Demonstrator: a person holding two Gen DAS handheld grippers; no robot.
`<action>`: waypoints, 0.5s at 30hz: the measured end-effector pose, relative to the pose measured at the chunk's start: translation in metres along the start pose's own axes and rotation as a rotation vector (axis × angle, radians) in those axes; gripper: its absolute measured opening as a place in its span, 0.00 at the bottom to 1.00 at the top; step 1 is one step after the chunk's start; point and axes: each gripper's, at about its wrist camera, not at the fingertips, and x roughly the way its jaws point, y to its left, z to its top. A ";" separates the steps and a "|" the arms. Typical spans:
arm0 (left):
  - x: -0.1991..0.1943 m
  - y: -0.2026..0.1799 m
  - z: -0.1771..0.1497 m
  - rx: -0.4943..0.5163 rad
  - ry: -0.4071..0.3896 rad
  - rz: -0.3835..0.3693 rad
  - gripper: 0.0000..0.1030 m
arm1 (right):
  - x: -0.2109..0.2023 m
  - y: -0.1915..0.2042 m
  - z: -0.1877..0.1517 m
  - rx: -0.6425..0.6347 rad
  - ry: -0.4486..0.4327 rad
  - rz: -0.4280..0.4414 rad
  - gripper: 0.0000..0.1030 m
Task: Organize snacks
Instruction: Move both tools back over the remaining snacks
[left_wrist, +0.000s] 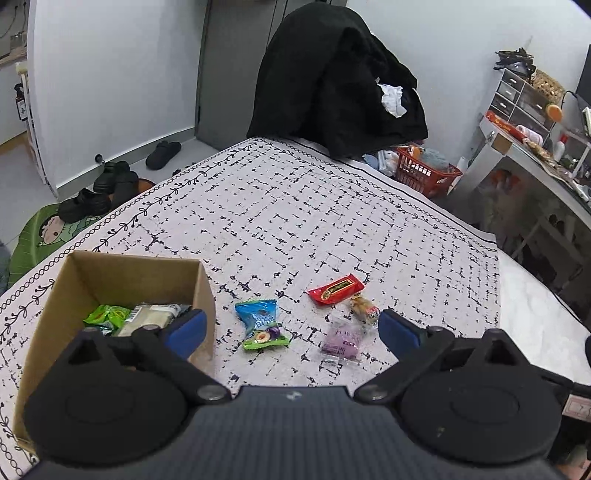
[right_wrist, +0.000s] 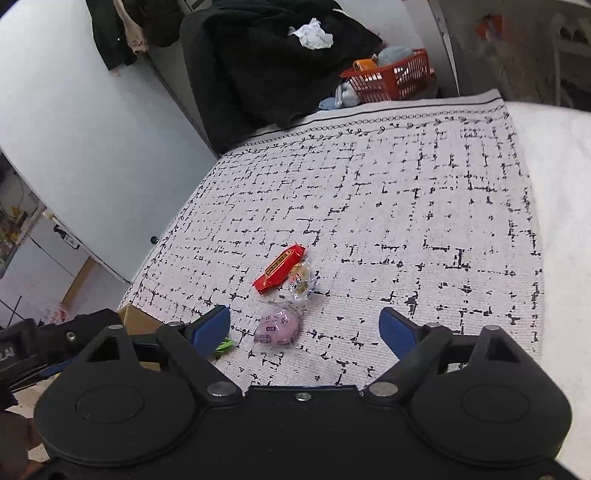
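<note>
A cardboard box (left_wrist: 201, 291) stands on the patterned tablecloth at the left, holding a green packet (left_wrist: 107, 317) and a pale packet (left_wrist: 147, 318). On the cloth lie a blue-green candy (left_wrist: 260, 325), a red packet (left_wrist: 336, 289), a small clear-wrapped snack (left_wrist: 364, 308) and a purple snack (left_wrist: 341, 341). My left gripper (left_wrist: 291, 330) is open and empty, above the candy and purple snack. My right gripper (right_wrist: 304, 328) is open and empty, just behind the purple snack (right_wrist: 277, 325). The red packet (right_wrist: 280, 268) and clear snack (right_wrist: 301, 282) lie beyond it.
A chair draped in black clothes (left_wrist: 332, 81) stands at the table's far edge. A red basket (left_wrist: 424, 171) sits on the floor beyond. Shoes (left_wrist: 110, 184) lie on the floor at the left. A cluttered desk (left_wrist: 535, 147) stands at the right.
</note>
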 end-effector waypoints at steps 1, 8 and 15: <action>0.003 -0.002 0.000 0.000 0.002 0.006 0.93 | 0.002 -0.002 0.001 0.005 0.008 0.008 0.80; 0.027 -0.011 -0.005 -0.018 0.021 0.053 0.76 | 0.018 -0.018 0.008 0.045 0.034 0.038 0.72; 0.056 -0.018 -0.011 -0.035 0.046 0.103 0.60 | 0.037 -0.027 0.010 0.068 0.075 0.084 0.62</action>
